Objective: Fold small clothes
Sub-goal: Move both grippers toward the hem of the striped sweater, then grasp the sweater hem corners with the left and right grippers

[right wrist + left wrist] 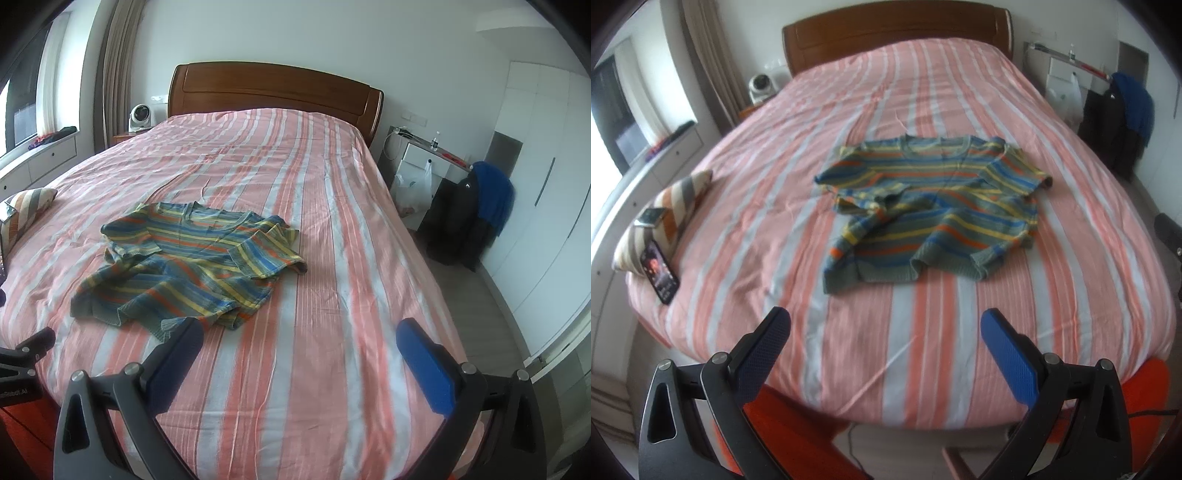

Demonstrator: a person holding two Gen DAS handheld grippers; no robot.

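A small striped knit sweater (pixel 934 206), blue, yellow, orange and grey-green, lies rumpled on the bed, collar toward the headboard; its left sleeve is folded across the front. It also shows in the right wrist view (pixel 192 262). My left gripper (pixel 886 325) is open and empty, above the bed's foot, short of the sweater's hem. My right gripper (pixel 299 336) is open and empty, near the hem's right corner, its left finger (pixel 177 354) overlapping the hem in view.
The bed (pixel 923 92) has a pink and white striped cover and a wooden headboard (pixel 273 88). A striped cushion (pixel 672 206) and a phone (pixel 659 269) lie at the bed's left edge. A chair with dark and blue clothes (pixel 476 214) stands to the right.
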